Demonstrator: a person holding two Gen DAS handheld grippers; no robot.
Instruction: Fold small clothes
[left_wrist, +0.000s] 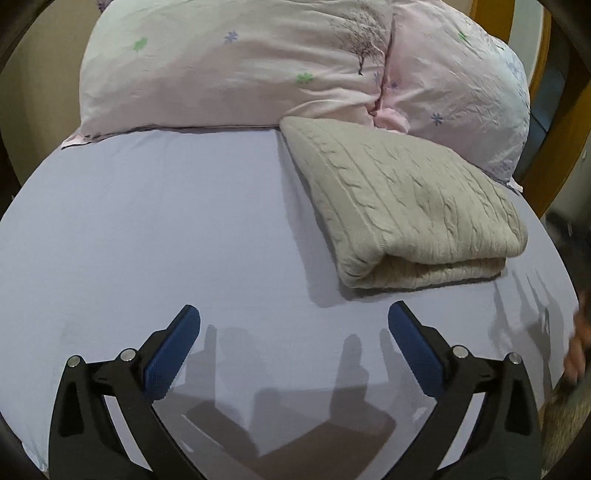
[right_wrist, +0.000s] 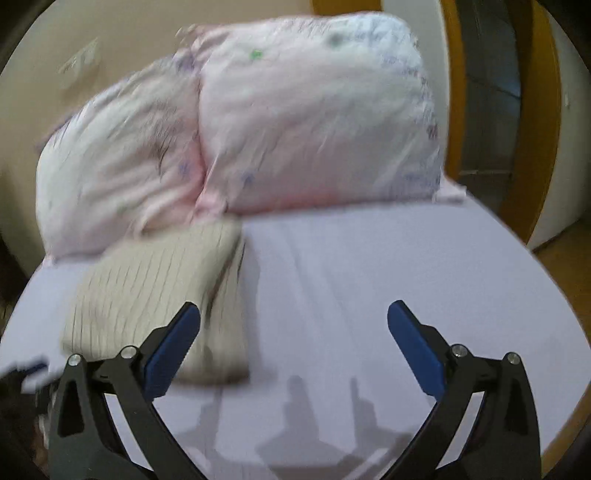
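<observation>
1. Left gripper (left_wrist: 293, 354): fingers wide apart, empty, over the lilac sheet (left_wrist: 147, 229) at bottom of frame.
2. Right gripper (right_wrist: 293, 354): fingers apart, empty; view blurred.
3. Folded beige sweater (left_wrist: 402, 206) lies right of centre on the sheet, touching the pink duvet (left_wrist: 236, 66) behind it.
4. Right view: sweater (right_wrist: 155, 295) lower left.

A beige cable-knit sweater (left_wrist: 406, 206) (right_wrist: 155, 295) lies folded into a thick rectangular bundle. It rests flat on the lilac bedsheet (left_wrist: 166, 229), its far edge touching the pink floral pillows (left_wrist: 240, 66)
</observation>
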